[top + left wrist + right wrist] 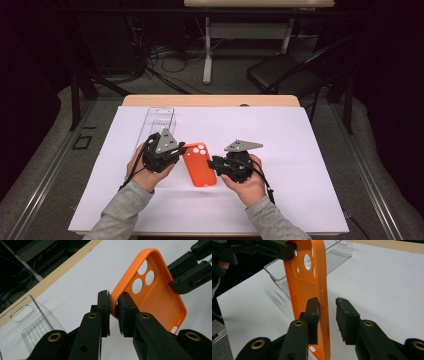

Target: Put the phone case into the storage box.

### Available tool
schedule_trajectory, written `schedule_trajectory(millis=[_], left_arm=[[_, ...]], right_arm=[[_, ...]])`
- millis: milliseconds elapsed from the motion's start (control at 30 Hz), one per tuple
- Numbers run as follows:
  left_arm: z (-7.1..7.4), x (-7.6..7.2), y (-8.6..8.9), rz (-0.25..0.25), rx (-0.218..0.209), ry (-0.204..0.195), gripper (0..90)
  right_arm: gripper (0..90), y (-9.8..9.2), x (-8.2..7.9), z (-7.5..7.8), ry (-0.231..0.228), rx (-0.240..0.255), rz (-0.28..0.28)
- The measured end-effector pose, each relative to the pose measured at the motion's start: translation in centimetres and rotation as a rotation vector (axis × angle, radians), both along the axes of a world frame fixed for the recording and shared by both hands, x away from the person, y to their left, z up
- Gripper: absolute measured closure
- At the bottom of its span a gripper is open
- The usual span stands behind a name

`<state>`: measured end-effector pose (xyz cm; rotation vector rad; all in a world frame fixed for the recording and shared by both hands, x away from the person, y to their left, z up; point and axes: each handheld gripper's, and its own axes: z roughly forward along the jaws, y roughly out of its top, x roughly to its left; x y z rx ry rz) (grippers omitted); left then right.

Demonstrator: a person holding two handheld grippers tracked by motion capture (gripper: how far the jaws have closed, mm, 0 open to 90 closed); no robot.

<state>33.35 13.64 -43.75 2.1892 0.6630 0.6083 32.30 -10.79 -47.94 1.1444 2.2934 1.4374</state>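
1. While both grey-sleeved forearms come in from the near edge of the white sheet covering the table (300,150), the left gripper (113,312) has its two black jaws clamped on one long rim of the orange soft-plastic phone case (160,300), near the camera-hole end.
2. Seen from above, the orange phone case (199,164) sits between the two hands, roughly at the middle of the sheet, its round camera holes at the far end.
3. The right gripper (328,315) stands with its jaws narrowly apart around the opposite long rim of the case (304,287); one pad lies against the inner face, the other pad is off the outer side with a gap showing, so it does not pinch the case.
4. In the right gripper view the case stands on edge, tilted up off the sheet, with the left gripper's jaws biting its top corner.
5. Just beyond the left hand (145,175) lies a clear plastic rectangular tray with a ribbed floor (159,120), reaching toward the far edge of the sheet.
6. Farther off, the pale wooden table edge (210,100) shows, and behind it a black folding chair (285,72) on the grey floor
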Motion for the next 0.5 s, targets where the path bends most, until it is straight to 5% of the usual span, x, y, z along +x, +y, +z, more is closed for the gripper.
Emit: schedule_trajectory(millis=[500], left_arm=[[0.21, 0.39, 0.92, 0.025, -0.003, -0.023, 81.4]], right_arm=[[50.6, -0.65, 0.61, 0.3, 0.012, -0.003, -0.034]])
